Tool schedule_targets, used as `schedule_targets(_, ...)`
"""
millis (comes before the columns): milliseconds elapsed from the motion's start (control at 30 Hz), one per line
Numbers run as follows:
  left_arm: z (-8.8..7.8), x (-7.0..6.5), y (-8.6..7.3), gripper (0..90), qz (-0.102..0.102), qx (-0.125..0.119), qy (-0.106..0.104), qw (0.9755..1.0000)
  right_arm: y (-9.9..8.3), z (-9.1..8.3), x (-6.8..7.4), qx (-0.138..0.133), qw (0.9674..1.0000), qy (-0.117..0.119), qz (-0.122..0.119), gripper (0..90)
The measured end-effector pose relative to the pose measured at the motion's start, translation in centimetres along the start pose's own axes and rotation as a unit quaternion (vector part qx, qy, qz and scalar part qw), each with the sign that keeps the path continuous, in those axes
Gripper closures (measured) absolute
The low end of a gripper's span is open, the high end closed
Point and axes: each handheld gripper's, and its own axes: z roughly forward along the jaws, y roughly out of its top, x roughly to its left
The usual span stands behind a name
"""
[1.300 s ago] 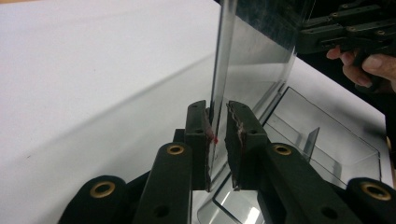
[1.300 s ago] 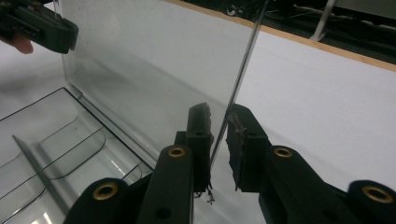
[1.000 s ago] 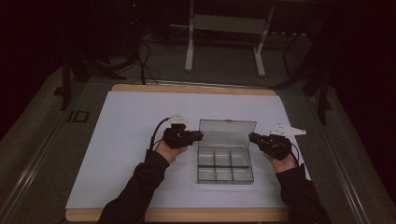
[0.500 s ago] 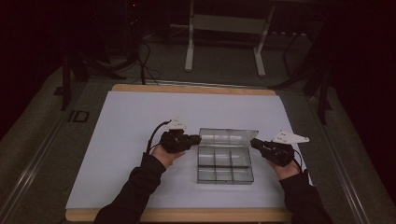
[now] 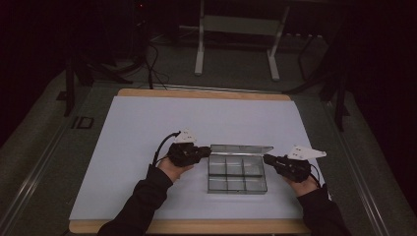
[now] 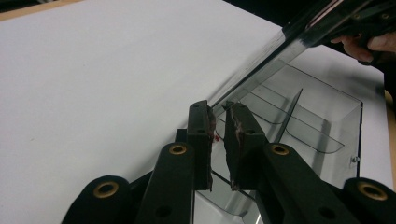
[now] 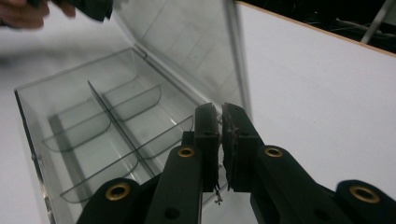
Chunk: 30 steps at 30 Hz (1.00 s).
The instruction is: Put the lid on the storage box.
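Note:
A clear plastic box (image 5: 237, 175) with several empty compartments sits on the white table top, its hinged lid (image 5: 241, 148) raised at a slant. My left gripper (image 5: 204, 151) is at the lid's left front corner and my right gripper (image 5: 268, 159) at its right front corner. In the left gripper view the jaws (image 6: 218, 109) are pinched on the lid's edge (image 6: 280, 44) above the box (image 6: 322, 116). The right gripper view has my jaws (image 7: 220, 111) shut on the lid's corner (image 7: 187, 42), with the dividers (image 7: 93, 135) below.
The white table top (image 5: 147, 128) has a wooden rim (image 5: 196, 93) at the far side. Beyond it stand metal frame legs (image 5: 199, 49) and cables on a dark floor. The other hand (image 6: 364, 44) is at the lid's far end.
Both grippers have come inward and toward me with the lid. The lid now looks much narrower from above, swung down over the box.

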Motion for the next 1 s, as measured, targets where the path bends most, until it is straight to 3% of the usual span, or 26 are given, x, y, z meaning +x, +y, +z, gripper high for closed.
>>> schedule_targets(533, -0.1, -0.2, -0.8, 81.9, -0.001, 0.007, -0.010, 0.9999, -1.0, 0.6, -0.7, 0.020, 0.9996, -0.002, 0.021, 84.2)
schedule_targets(667, 0.0, -0.2, -1.0, 81.6, 0.007, 0.019, -0.007, 0.9998, -1.6, 0.5, -1.0, 0.027, 0.9992, -0.005, 0.030, 84.1)
schedule_targets(900, 0.5, 0.1, -1.5, 64.8, -0.002, 0.051, -0.004, 0.9987, -2.4, 0.1, -1.7, 0.024, 0.9982, -0.006, 0.054, 84.1)
schedule_targets(1000, 0.8, 0.4, -2.2, 60.3, -0.006, 0.083, 0.004, 0.9965, -2.6, 0.2, -1.9, 0.028, 0.9980, -0.006, 0.057, 84.0)
